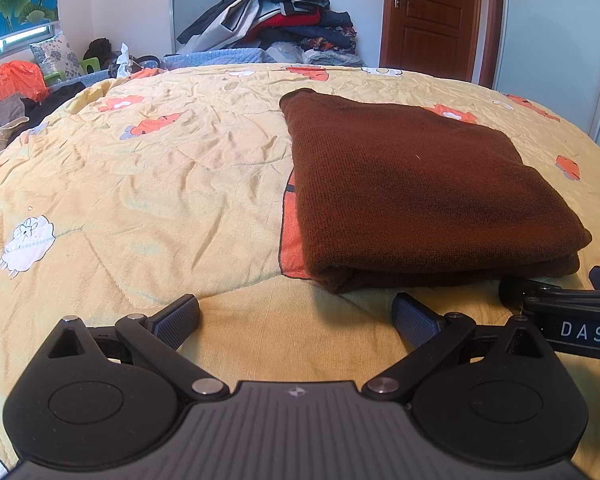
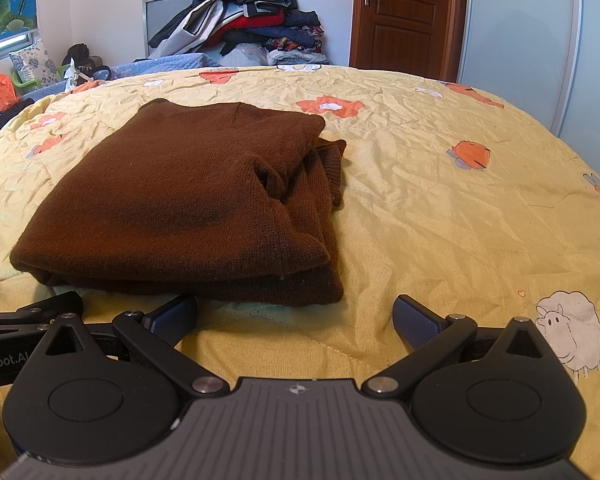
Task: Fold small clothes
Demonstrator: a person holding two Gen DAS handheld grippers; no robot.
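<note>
Bedroom, yellow quilt [image 1: 140,184] with orange flowers and white sheep spread over bed. Far side: heap of clothes [image 1: 276,12] against wall, brown door [image 1: 432,16] right of it, orange bag [image 1: 20,80] at far left. Brown sweater [image 2: 188,200] folded flat on quilt, ribbed cuff poking out on its right edge. Left gripper [image 1: 296,320] just near of sweater's near left corner, jaws spread, holding nothing. Right gripper [image 2: 294,320] near sweater's near right corner, jaws spread, empty. Grippers side by side, nothing between them and sweater.

A home bedroom: quilted bed [image 1: 140,184], heaped clothes [image 1: 276,16], wooden door [image 1: 432,16].
</note>
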